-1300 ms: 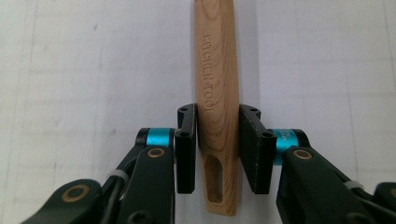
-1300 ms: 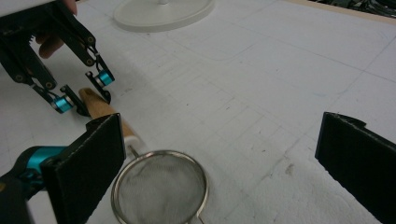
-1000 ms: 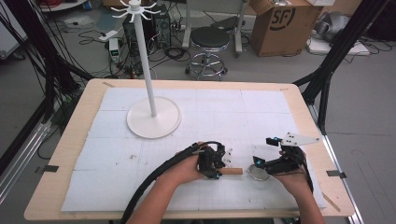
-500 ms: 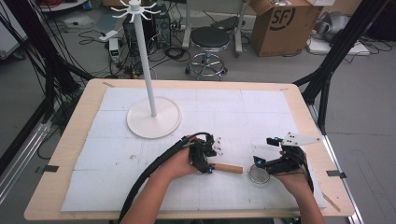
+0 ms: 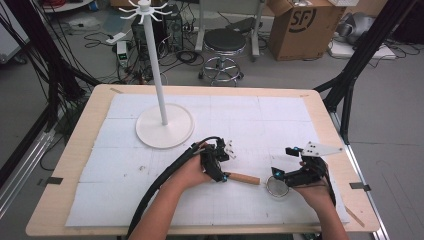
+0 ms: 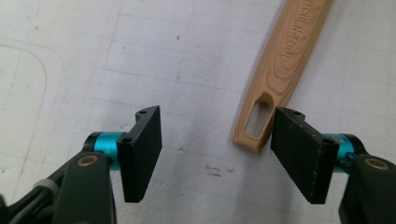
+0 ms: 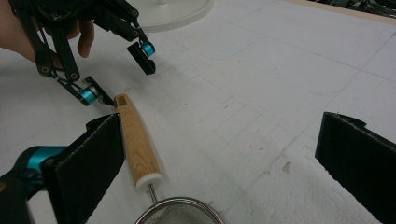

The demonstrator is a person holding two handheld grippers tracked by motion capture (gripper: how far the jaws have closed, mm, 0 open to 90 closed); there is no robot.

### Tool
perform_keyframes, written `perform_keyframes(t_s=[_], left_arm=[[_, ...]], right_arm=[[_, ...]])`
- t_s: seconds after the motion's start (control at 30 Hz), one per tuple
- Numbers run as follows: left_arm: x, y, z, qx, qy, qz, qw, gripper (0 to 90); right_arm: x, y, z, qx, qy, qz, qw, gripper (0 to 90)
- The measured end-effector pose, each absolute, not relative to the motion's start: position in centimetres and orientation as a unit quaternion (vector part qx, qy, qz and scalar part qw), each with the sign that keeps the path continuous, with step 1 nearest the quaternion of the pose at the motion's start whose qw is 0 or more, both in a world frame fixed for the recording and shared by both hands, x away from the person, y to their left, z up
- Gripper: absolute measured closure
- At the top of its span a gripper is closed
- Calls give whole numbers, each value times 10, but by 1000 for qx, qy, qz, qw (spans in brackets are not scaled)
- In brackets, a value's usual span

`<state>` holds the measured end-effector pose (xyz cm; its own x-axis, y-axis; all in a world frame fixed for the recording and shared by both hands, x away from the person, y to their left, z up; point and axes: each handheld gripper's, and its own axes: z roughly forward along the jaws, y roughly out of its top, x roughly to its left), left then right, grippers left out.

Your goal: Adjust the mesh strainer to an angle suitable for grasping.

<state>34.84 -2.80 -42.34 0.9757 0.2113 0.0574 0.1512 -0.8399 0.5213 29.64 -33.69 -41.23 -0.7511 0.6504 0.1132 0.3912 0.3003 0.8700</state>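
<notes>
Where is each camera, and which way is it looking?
High view: above the person's side of the table, looking forward and down; both forearms, the left gripper and right gripper show.
Left gripper view: rides on the left gripper, looking down at the mat between its open jaws; the handle lies by one jaw.
Right gripper view: rides on the right gripper, looking low across the table toward the left gripper and hand.
Shared: the strainer and its wooden handle.
</notes>
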Motion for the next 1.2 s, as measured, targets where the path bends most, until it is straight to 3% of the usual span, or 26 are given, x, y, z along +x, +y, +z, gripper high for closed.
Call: perform_keyframes(t_s=[0.47, 0.77, 0.87, 1.2], left_arm=[[330, 39, -408, 922, 155, 48, 352, 176], [303, 95, -402, 883, 182, 66, 427, 136], [300, 110, -399, 880, 196, 90, 423, 118], [298, 135, -390, 856, 211, 90, 463, 61]], right_arm=[[296, -339, -412, 327, 794, 494, 133, 5], [297, -337, -413, 328, 797, 489, 135, 5], [297, -337, -413, 329, 796, 490, 137, 5], [297, -335, -413, 326, 797, 489, 135, 5]])
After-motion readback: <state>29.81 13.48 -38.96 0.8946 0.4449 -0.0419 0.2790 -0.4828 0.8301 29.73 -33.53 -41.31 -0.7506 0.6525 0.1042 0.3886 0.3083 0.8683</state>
